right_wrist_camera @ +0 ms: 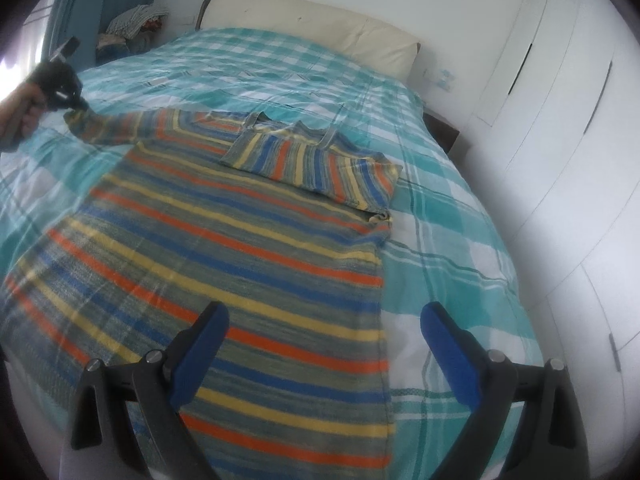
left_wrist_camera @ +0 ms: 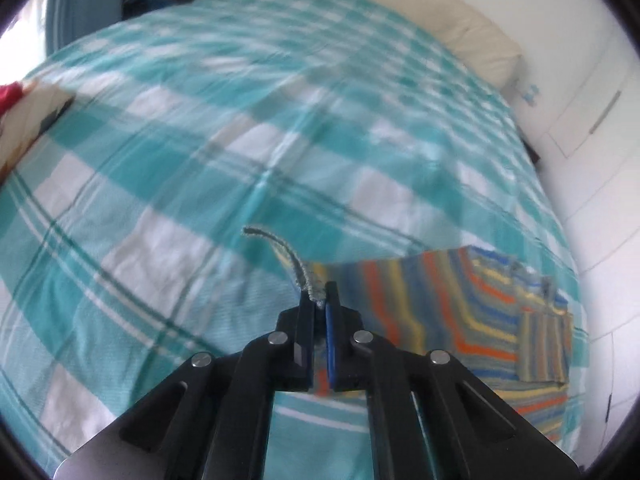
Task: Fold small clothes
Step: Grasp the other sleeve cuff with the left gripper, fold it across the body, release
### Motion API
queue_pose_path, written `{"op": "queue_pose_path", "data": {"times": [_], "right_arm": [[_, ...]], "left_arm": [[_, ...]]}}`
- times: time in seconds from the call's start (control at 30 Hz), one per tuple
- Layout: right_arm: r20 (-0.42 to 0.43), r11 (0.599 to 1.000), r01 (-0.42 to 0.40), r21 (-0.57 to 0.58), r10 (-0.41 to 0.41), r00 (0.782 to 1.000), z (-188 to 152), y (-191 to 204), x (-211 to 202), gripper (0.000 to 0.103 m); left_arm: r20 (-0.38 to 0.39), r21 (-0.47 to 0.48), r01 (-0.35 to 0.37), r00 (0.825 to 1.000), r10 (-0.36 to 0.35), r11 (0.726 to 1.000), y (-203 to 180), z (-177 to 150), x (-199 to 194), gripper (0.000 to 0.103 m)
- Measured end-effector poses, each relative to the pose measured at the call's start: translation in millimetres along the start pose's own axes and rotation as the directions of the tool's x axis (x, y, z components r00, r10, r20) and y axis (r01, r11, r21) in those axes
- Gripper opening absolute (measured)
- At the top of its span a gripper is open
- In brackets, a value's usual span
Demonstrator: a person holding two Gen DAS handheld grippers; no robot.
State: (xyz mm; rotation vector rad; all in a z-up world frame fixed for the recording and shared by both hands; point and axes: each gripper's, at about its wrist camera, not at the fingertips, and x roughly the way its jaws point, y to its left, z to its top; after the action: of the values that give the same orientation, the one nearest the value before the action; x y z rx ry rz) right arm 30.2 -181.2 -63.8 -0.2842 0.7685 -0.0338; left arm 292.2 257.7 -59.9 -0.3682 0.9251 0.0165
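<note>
A striped knit sweater in orange, blue, yellow and grey lies flat on the bed. Its right sleeve is folded across the chest. My left gripper is shut on the cuff of the left sleeve, with the sweater body stretching to the right. In the right wrist view the left gripper holds the outstretched left sleeve at the far left. My right gripper is open and empty above the sweater's lower hem.
The bed has a teal and white checked cover. A cream pillow lies at the head. White wardrobe doors stand close on the right. A pile of clothes sits at the far left corner.
</note>
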Motion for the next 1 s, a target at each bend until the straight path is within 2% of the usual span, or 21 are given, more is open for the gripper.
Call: {"op": "queue_pose_path", "data": {"times": [0.07, 0.17, 0.27, 0.4, 0.43, 0.47, 0.5, 0.53, 0.57, 0.7, 0.8, 0.87, 0.9, 1.0], "right_arm": [[-0.004, 0.999, -0.009, 0.035, 0.009, 1.000, -4.0, -6.0, 1.0, 0.096], [-0.010, 0.997, -0.018, 0.081, 0.019, 1.000, -8.1, -13.2, 4.1, 0.096], [-0.017, 0.993, -0.017, 0.115, 0.019, 1.000, -12.5, -18.4, 5.4, 0.096], [-0.021, 0.989, -0.006, 0.147, 0.009, 1.000, -22.2, -28.2, 2.3, 0.096], [-0.021, 0.988, -0.004, 0.152, 0.007, 1.000, -24.2, -30.2, 2.2, 0.096], [-0.024, 0.987, 0.000, 0.159, 0.004, 1.000, -27.2, -33.1, 2.1, 0.096], [-0.026, 0.986, 0.001, 0.165, 0.004, 1.000, -29.1, -35.8, 2.0, 0.096], [-0.028, 0.985, 0.003, 0.174, 0.002, 1.000, -31.5, -39.0, 1.4, 0.096], [-0.030, 0.982, 0.006, 0.187, 0.000, 1.000, -34.6, -43.5, 0.9, 0.096], [-0.032, 0.973, 0.024, 0.231, -0.017, 0.999, -44.4, -59.2, 1.7, 0.096], [-0.056, 0.969, 0.035, 0.245, -0.022, 0.998, -52.2, -65.8, 11.3, 0.096], [-0.067, 0.967, 0.034, 0.254, -0.018, 0.998, -55.8, -68.0, 17.4, 0.096], [-0.069, 0.965, 0.032, 0.260, -0.015, 0.998, -56.8, -69.5, 20.0, 0.096], [-0.069, 0.960, 0.028, 0.280, -0.008, 0.998, -58.7, -72.9, 24.0, 0.096]], "left_arm": [[0.022, 0.113, 0.072, 0.997, -0.075, 0.991, -58.1, 8.5, -22.2, 0.003], [0.009, 0.279, 0.165, 0.985, -0.174, 0.946, -150.9, 7.4, -39.1, 0.003], [-0.041, 0.373, 0.252, 0.966, -0.255, 0.893, -227.2, -1.9, -32.4, 0.003], [-0.127, 0.445, 0.325, 0.945, -0.300, 0.835, -297.8, -30.5, -2.3, 0.005], [-0.165, 0.445, 0.348, 0.938, -0.306, 0.825, -309.4, -39.3, 10.2, 0.013], [-0.200, 0.434, 0.354, 0.935, -0.294, 0.828, -319.1, -48.6, 23.9, 0.036], [-0.221, 0.423, 0.341, 0.937, -0.269, 0.840, -323.0, -54.9, 32.9, 0.051], [-0.222, 0.405, 0.317, 0.944, -0.244, 0.858, -322.6, -60.3, 39.6, 0.073], [-0.204, 0.389, 0.304, 0.949, -0.241, 0.870, -317.6, -62.0, 40.7, 0.078], [-0.187, 0.317, 0.287, 0.953, -0.237, 0.904, -277.5, -60.3, 36.0, 0.081], [-0.128, 0.318, 0.177, 0.981, -0.143, 0.931, -233.8, -63.7, 18.9, 0.087], [-0.075, 0.366, 0.057, 0.997, -0.032, 0.929, -203.5, -73.0, -0.2, 0.089], [-0.050, 0.391, 0.002, 0.999, 0.019, 0.920, -188.1, -79.5, -11.2, 0.089], [-0.010, 0.398, -0.085, 0.995, 0.097, 0.914, -150.4, -100.7, -37.4, 0.093]]}}
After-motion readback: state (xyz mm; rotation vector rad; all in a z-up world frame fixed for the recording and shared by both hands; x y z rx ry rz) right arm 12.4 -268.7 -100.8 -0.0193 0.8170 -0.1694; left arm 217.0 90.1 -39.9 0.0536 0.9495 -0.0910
